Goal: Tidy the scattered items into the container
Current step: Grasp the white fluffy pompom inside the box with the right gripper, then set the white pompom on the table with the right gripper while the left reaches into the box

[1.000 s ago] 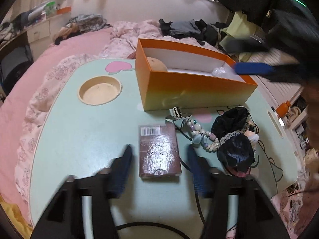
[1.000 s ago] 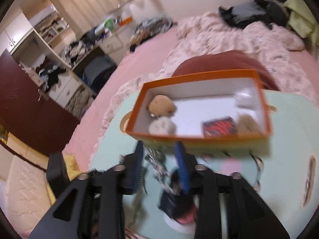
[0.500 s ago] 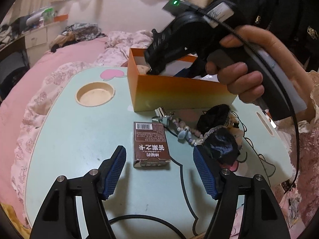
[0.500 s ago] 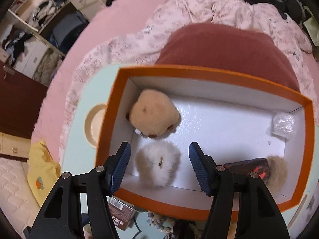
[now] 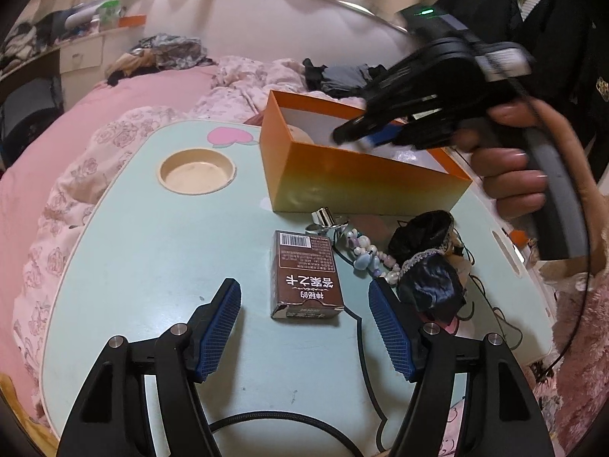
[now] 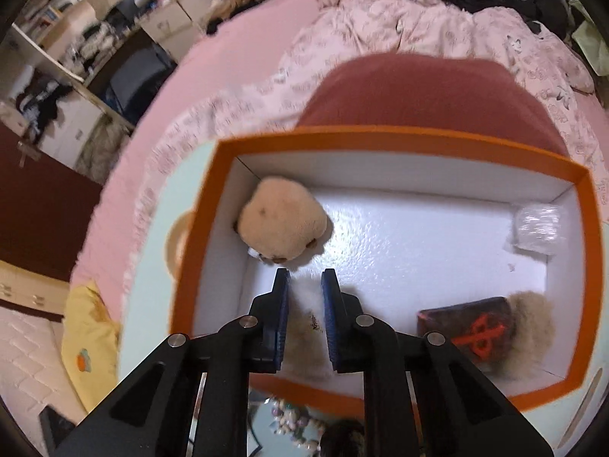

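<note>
The orange box (image 5: 354,179) sits toward the far right of the mint table (image 5: 160,266), and inside it the right gripper (image 6: 305,285) pinches a white fluffy ball (image 6: 304,327) beside a tan plush (image 6: 283,221). Near the table's front edge, the left gripper (image 5: 304,301) hovers with fingers spread wide around a brown carton (image 5: 304,278), not touching it; beads (image 5: 367,259) and a black scrunchie (image 5: 426,266) lie just right.

Orange box (image 5: 365,182), brown carton (image 5: 304,278) flat beside it

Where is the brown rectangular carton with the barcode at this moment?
In the left wrist view the brown rectangular carton lies flat on the pale green table, ahead of the open left gripper, between the orange box and the gripper, left of the bead string.
</note>
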Available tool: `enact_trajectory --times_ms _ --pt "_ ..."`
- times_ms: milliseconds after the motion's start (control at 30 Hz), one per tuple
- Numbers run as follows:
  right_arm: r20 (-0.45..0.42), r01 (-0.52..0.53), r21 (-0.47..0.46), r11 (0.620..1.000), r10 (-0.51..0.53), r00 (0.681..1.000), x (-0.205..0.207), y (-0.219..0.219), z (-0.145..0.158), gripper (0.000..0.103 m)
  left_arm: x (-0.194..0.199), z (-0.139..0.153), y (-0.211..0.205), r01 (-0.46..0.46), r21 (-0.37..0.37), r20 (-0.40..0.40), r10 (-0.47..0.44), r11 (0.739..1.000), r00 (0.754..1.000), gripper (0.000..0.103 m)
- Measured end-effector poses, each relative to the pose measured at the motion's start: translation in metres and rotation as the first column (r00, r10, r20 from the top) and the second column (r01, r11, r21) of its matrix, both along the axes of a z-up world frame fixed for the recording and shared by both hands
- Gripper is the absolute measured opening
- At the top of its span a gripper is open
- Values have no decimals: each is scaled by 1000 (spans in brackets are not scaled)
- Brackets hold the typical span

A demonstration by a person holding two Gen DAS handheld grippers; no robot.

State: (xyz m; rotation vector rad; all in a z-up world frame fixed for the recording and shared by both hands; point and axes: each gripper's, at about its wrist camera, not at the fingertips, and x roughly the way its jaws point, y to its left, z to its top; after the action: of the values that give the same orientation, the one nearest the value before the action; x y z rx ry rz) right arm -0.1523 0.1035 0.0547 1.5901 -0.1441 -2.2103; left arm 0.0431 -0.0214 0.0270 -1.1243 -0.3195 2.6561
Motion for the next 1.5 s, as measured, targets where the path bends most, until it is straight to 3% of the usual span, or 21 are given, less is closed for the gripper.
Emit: enact_trajectory --times_ms 300,467,567,600,700,733,867,1000,1067,1100,1133,1167,1233,1367,1500 --pt "-193 -38 -79 996 22 981 59 30 71 14 -3 -1 -4 -11 8 10 11 1000 1000 70" --pt "-229 -56 -97 994 33 973 94 42 69 12 -5 -1 -9 -26 16 22 26 1000 999 70" --pt "-210 -59 -100 993 37 977 91 45 64 15 -8 -2 -7 -27 5 30 27 1000 999 70" --pt "-192 -44 -99 994 24 981 83 44 64 24 -9 -1 -6 -29 0 28 29 1000 999 70" --pt "-137 1 -84 996 -12 990 52 40 61 70 -7 0 -3 -19 -3 23 19 1000 1000 70" --pt "-133 21 -62 998 -29 991 40 35 57 73 -6 0 -2 -13 -6 22 13 1000 1000 70" --pt "-62 -14 112 994 21 998 1 -1 26 73 -2 -2 -2 -5 -18 24 5 1000 1000 70" --pt "44 -71 156 985 65 997 -12 -22 -10 72 -2 -4 -6 -11 -1 33 11 1000 999 70" --pt "89 -90 158 983 77 993 -18 -27 -24 61 -2 -4 -7 -11 2 33 11 1000 999 70" --pt "120 -95 152 984 77 990 -20 -27 -30 50 -2 -3 -7 -11 4 31 11 1000 999 70" --pt "105 -85 130 988 72 992 -22 -23 -28 32 -2 -3 -7 -10 6 29 10 1000 1000 70" --pt "116 -85 106 991 73 991 -24 -19 -27 23 -2 -3 -8 -8 9 27 8 1000 1000 70" --pt "128 -62 71 995 53 990 -23 -8 -24 24 -4 -3 -6 -7 8 28 7 1000 1000 70" --pt "-3 -32 73 997 33 999 -7 12 11 24 -5 -4 -6 -6 6 33 6 1000 999 70" --pt "-95 -57 -29 998 54 994 27 32 56 24 -5 -4 -9 -14 13 36 13 1000 999 70"
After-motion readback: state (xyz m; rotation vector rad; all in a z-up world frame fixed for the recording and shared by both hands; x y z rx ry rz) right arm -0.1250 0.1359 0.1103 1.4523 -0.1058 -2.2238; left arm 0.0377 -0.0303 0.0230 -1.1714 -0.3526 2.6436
